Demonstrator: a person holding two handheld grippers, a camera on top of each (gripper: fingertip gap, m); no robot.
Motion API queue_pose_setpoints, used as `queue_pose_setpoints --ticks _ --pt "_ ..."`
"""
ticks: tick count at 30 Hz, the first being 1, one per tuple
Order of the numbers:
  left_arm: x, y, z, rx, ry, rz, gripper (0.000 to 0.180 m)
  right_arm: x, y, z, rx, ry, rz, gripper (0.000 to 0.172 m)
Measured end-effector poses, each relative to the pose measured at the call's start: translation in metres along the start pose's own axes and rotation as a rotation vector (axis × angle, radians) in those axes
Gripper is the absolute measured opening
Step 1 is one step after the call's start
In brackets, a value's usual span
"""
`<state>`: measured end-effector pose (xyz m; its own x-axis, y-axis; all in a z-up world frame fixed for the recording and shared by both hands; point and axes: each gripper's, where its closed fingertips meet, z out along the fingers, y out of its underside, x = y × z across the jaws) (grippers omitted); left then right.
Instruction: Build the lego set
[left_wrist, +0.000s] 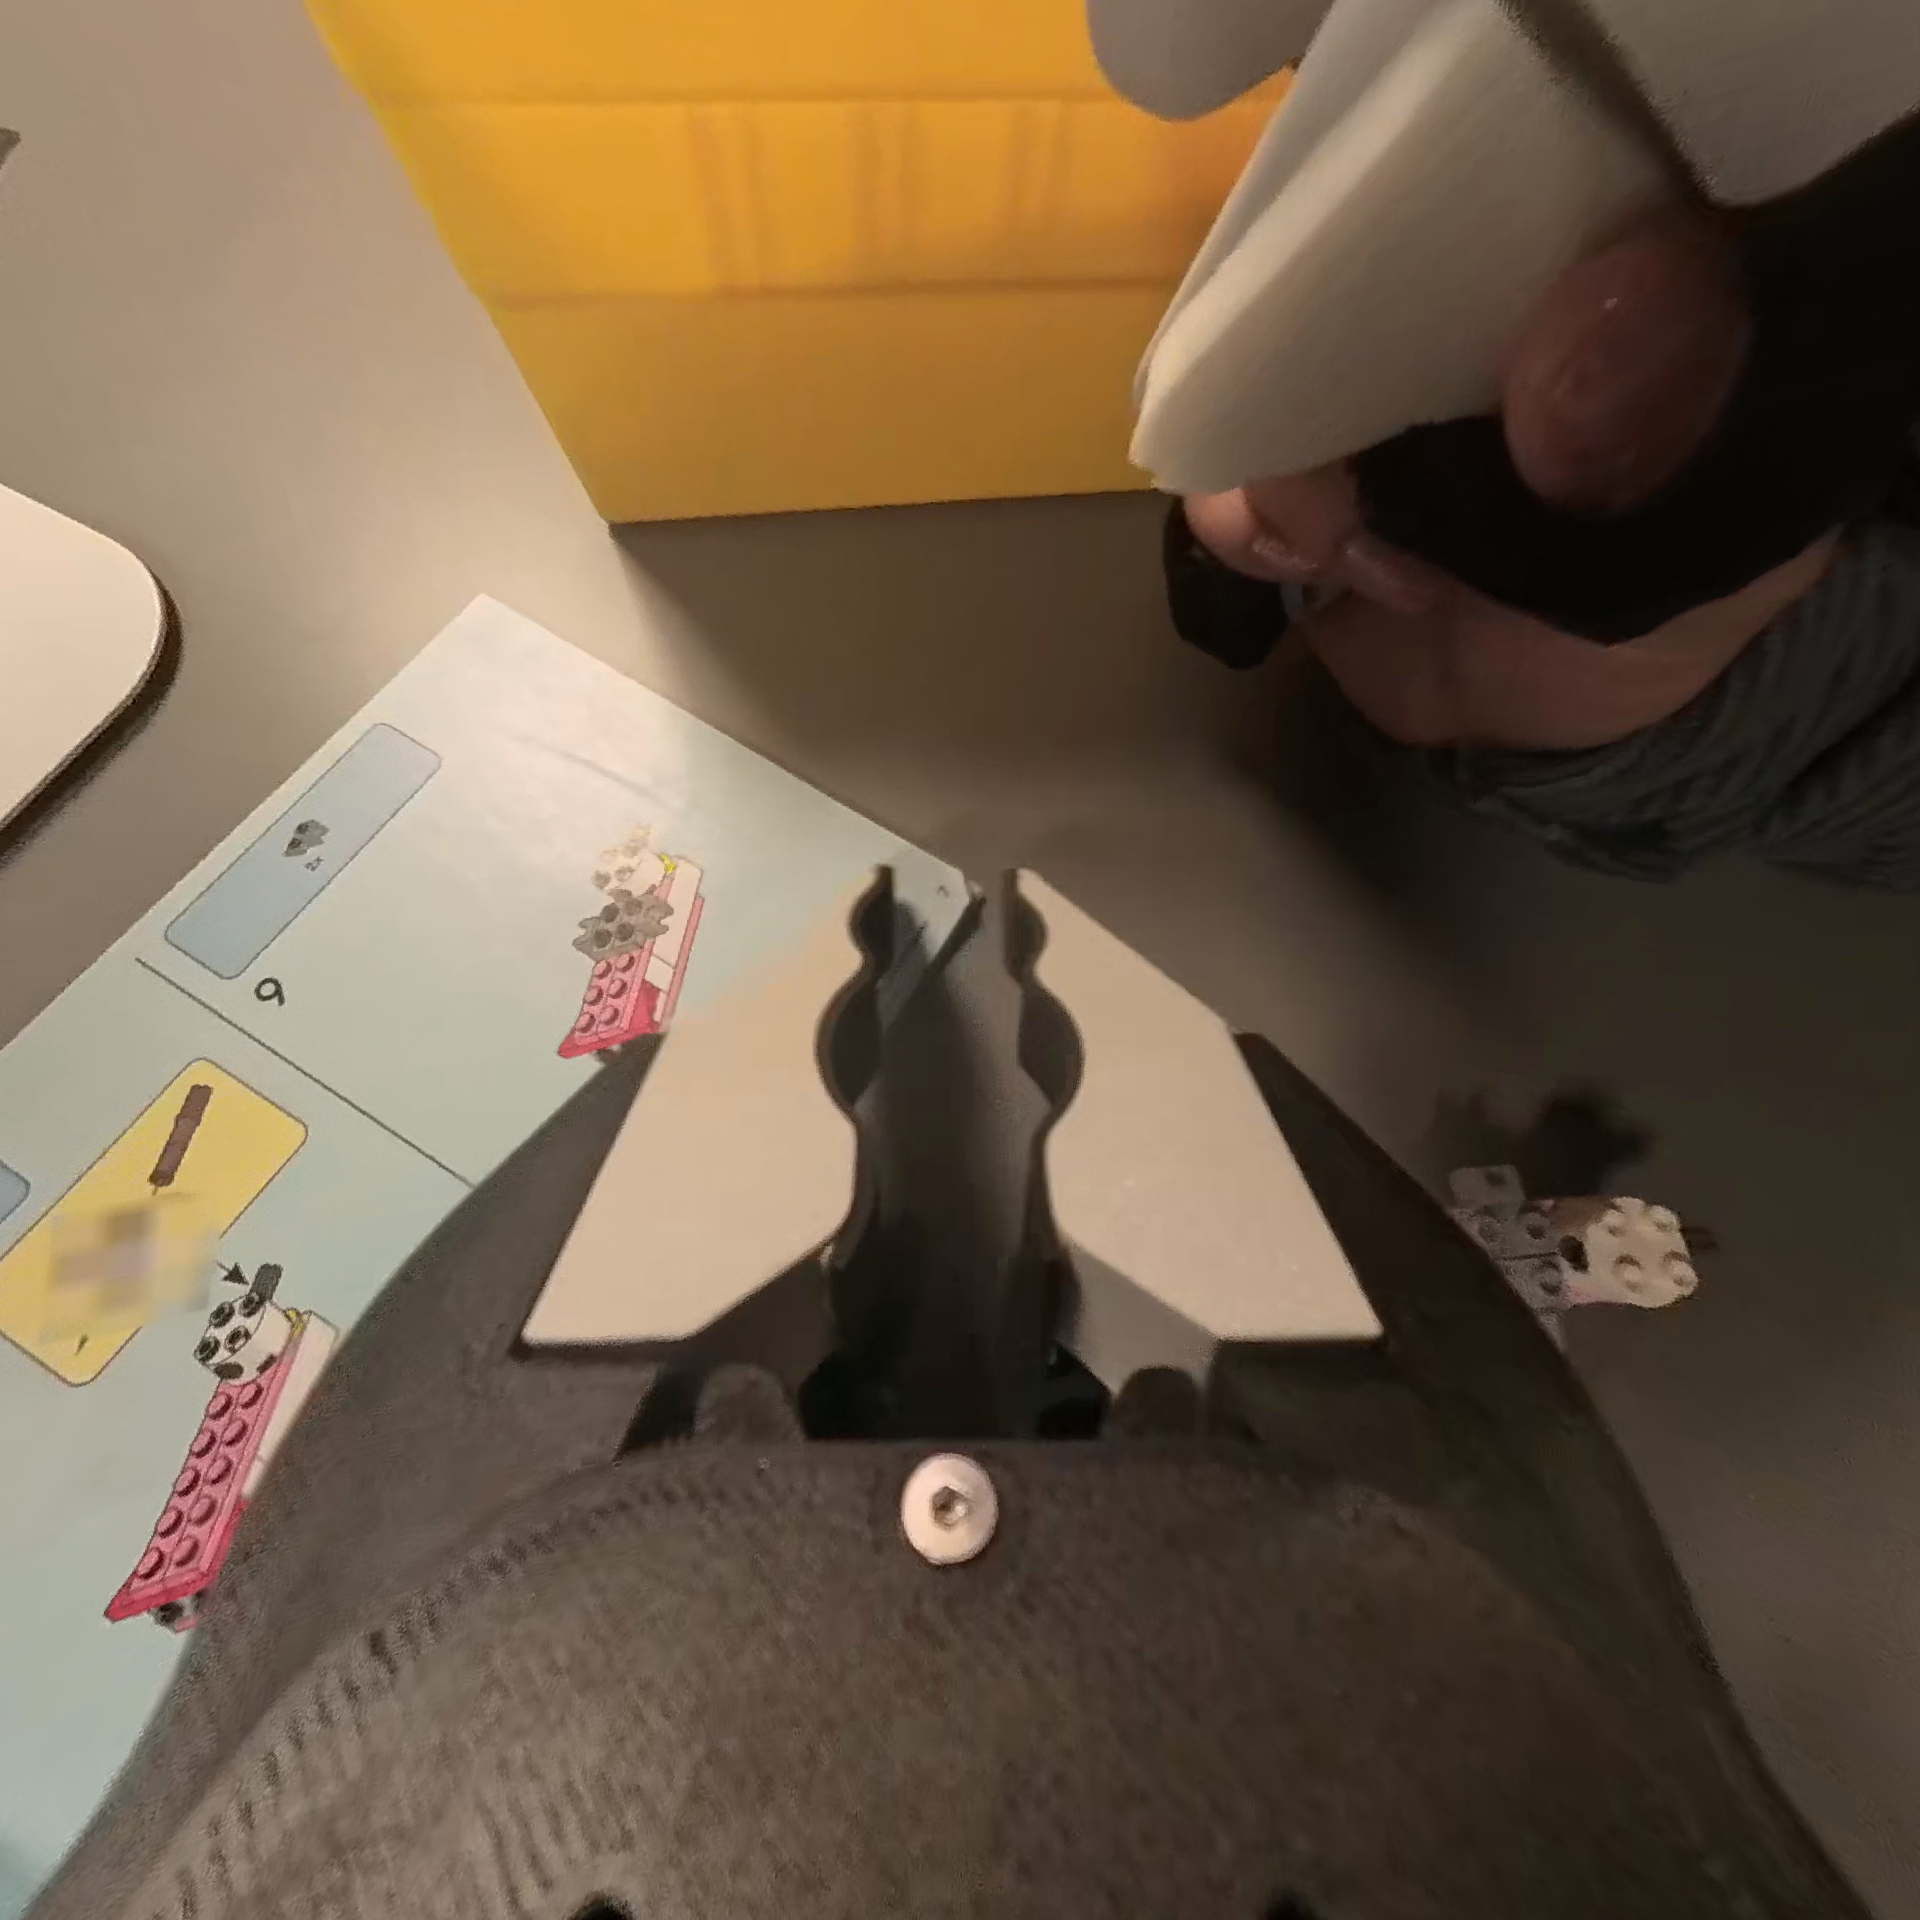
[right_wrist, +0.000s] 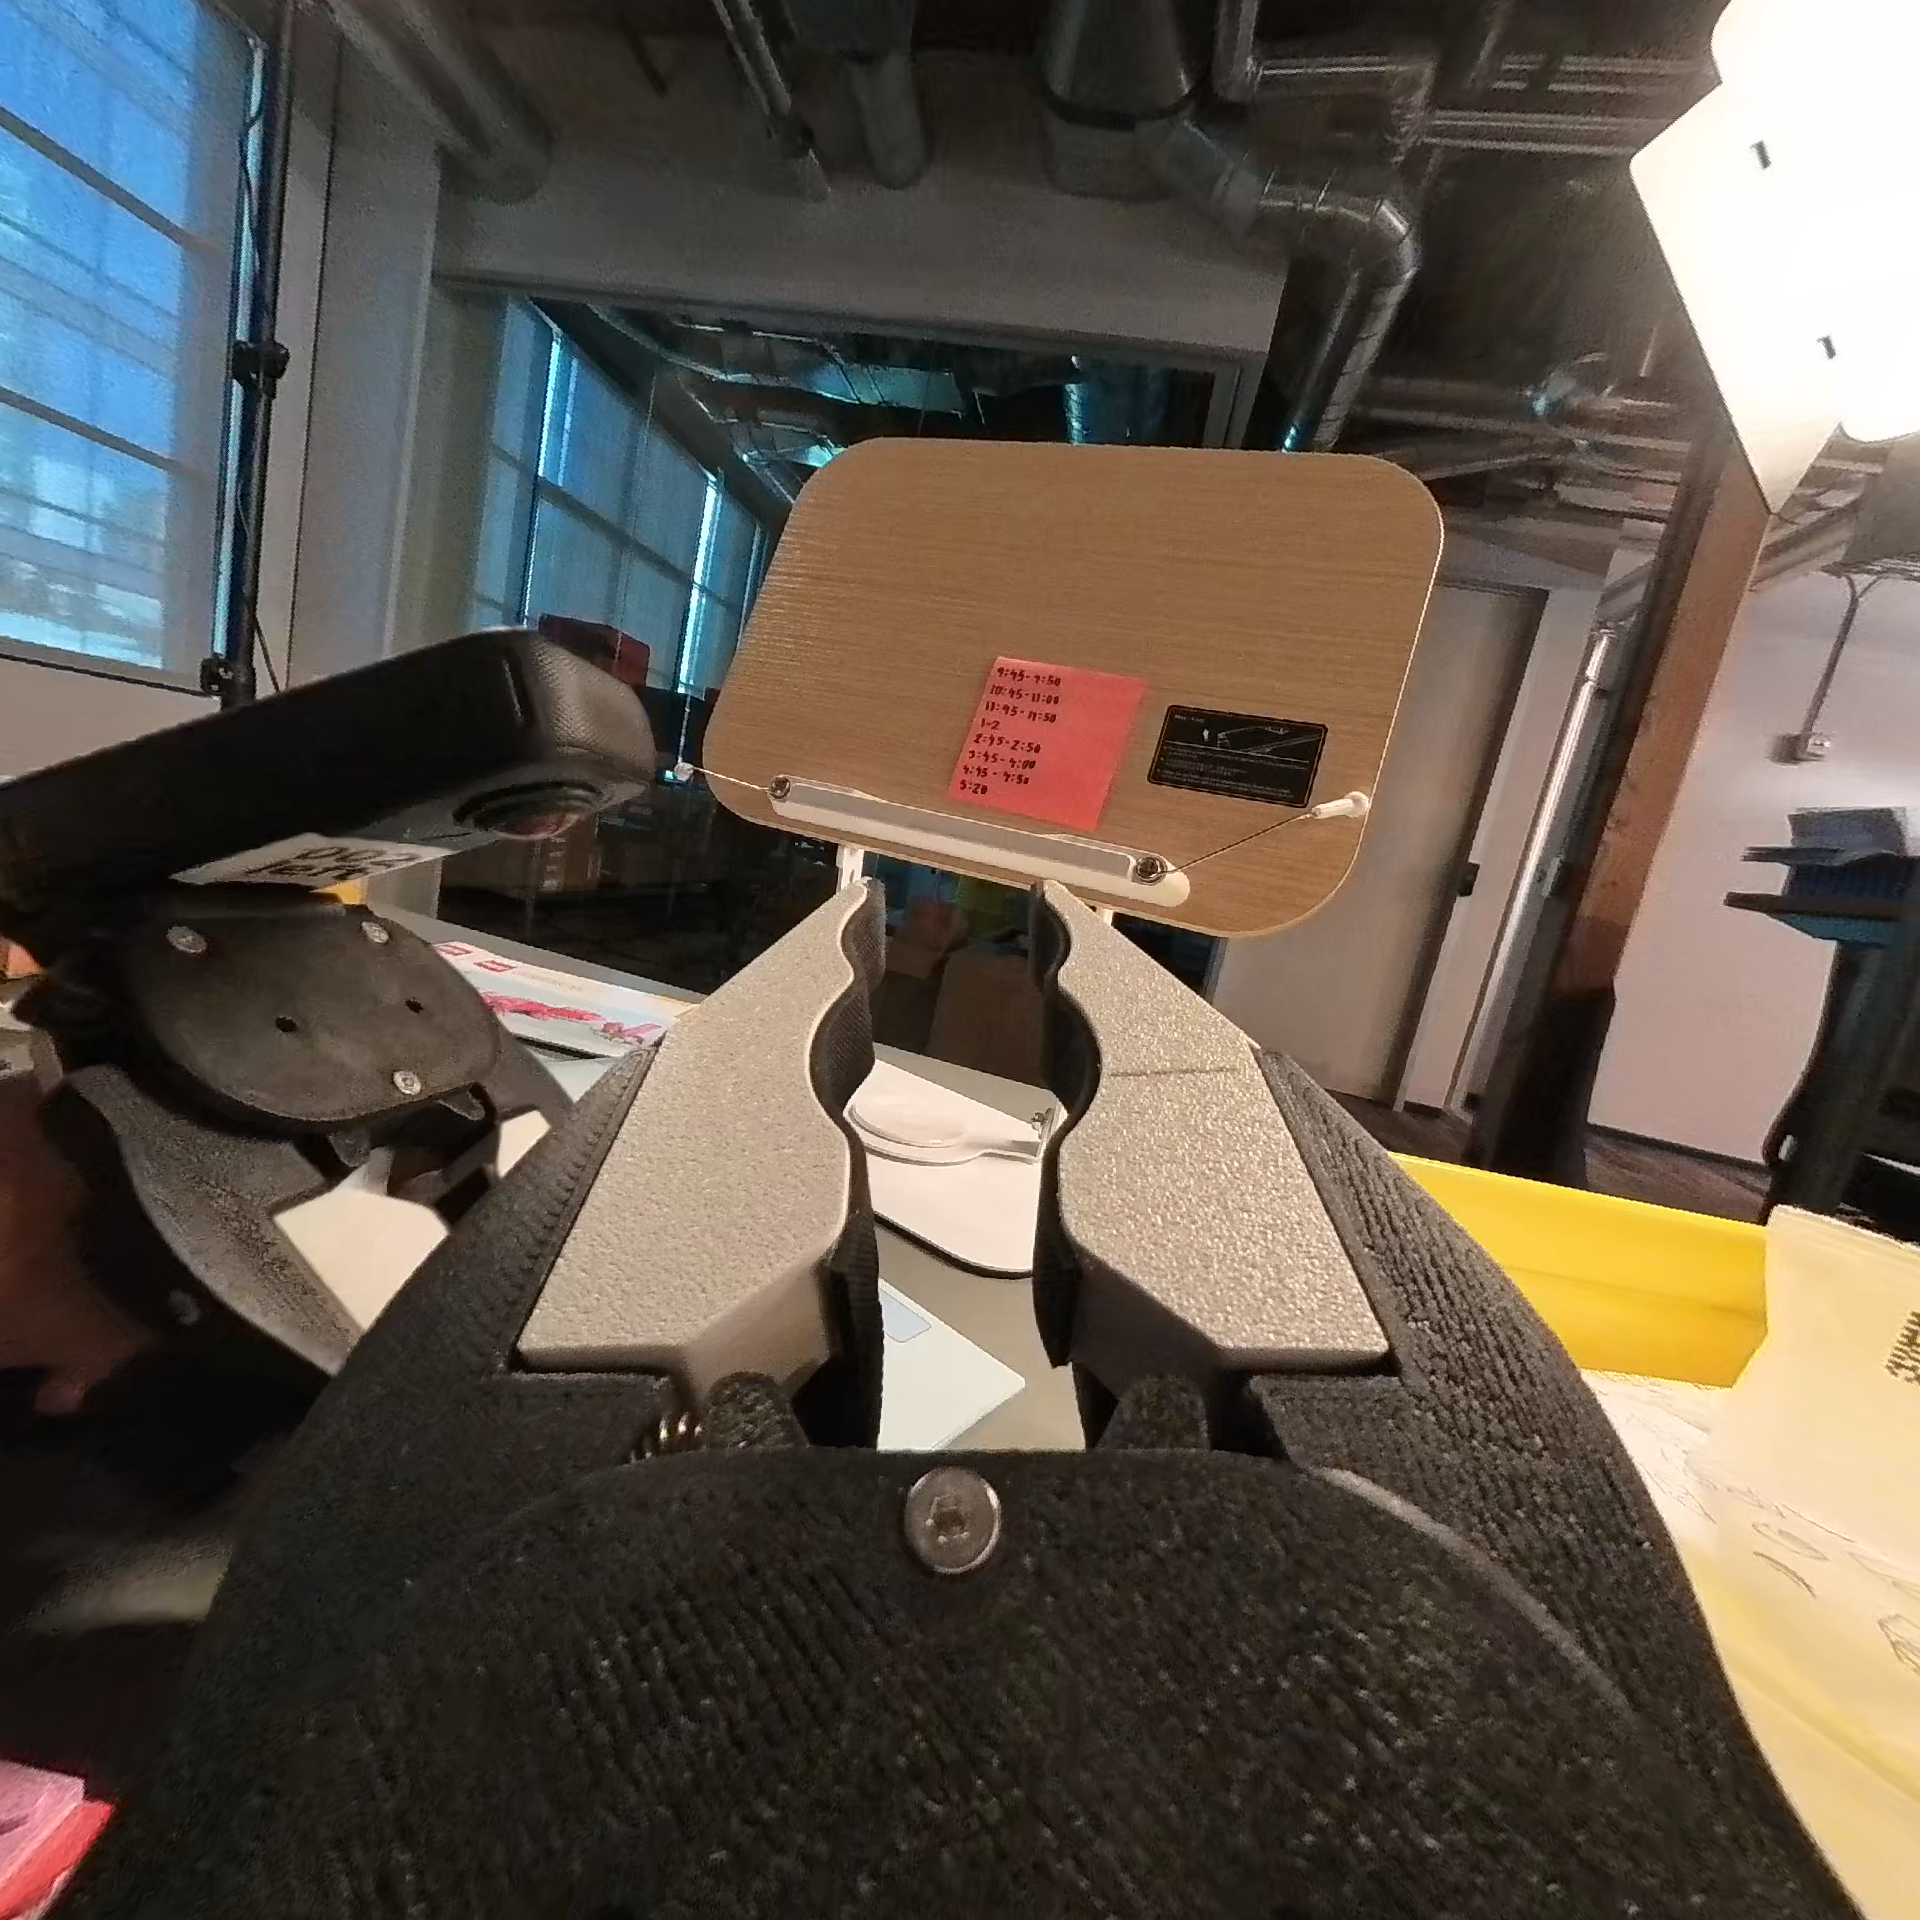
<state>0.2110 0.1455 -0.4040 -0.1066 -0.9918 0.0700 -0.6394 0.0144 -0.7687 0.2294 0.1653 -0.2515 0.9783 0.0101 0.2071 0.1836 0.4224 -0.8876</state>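
In the left wrist view my left gripper (left_wrist: 945, 883) is open just above the near corner of the open instruction booklet (left_wrist: 436, 935), which lies flat on the grey table (left_wrist: 1195, 727). Nothing is between its fingers. A small grey and white lego assembly (left_wrist: 1579, 1247) lies on the table to its right. In the right wrist view my right gripper (right_wrist: 956, 894) is open and empty, raised and pointing over the table towards a wooden stand board (right_wrist: 1091, 623). The left gripper's black body (right_wrist: 270, 935) shows at the left of that view.
A yellow box (left_wrist: 831, 260) stands behind the booklet. A hand (left_wrist: 1621, 364) holds the other gripper's pale body (left_wrist: 1382, 270) at the upper right. A white board's corner (left_wrist: 62, 644) is at the left. A yellow bin (right_wrist: 1558, 1257) and a pale plastic bag (right_wrist: 1829, 1455) are at the right.
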Motion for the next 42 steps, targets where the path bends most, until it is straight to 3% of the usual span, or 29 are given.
queue_pose_setpoints --ticks 4,14,20,24,28,31,35,39,41,42 --pt "-0.002 0.004 0.003 -0.026 -0.03 0.044 0.026 0.0 0.0 0.0 0.0 0.0 0.001 0.025" --pt "0.002 0.005 0.002 -0.02 0.028 -0.015 0.001 0.0 0.0 0.0 -0.002 0.0 0.0 0.025" --pt "-0.001 0.004 0.0 -0.009 0.031 -0.045 0.0 0.0 0.0 0.0 -0.003 0.0 -0.001 0.025" --pt "-0.015 0.0 -0.008 0.017 -0.045 -0.076 0.0 0.0 0.0 0.0 -0.003 0.0 0.0 0.025" --pt "-0.058 -0.005 -0.041 0.084 -0.305 -0.124 0.0 0.0 -0.001 0.0 -0.002 0.002 -0.004 0.025" --pt "-0.105 0.002 -0.1 0.201 -0.596 -0.281 0.0 0.0 -0.001 0.0 -0.003 0.003 -0.01 0.025" --pt "-0.15 0.064 -0.189 0.192 -0.989 -0.499 0.0 -0.004 0.0 0.001 -0.007 -0.01 -0.023 0.025" --pt "-0.158 0.12 -0.224 0.11 -1.14 -0.654 0.0 -0.013 0.006 0.004 -0.046 -0.034 -0.077 0.025" --pt "-0.155 0.126 -0.234 0.143 -1.196 -0.661 0.0 -0.019 0.016 0.007 -0.112 -0.055 -0.108 0.026" --pt "-0.152 0.123 -0.239 0.19 -1.216 -0.657 0.009 -0.024 0.026 0.009 -0.174 -0.076 -0.102 0.027"
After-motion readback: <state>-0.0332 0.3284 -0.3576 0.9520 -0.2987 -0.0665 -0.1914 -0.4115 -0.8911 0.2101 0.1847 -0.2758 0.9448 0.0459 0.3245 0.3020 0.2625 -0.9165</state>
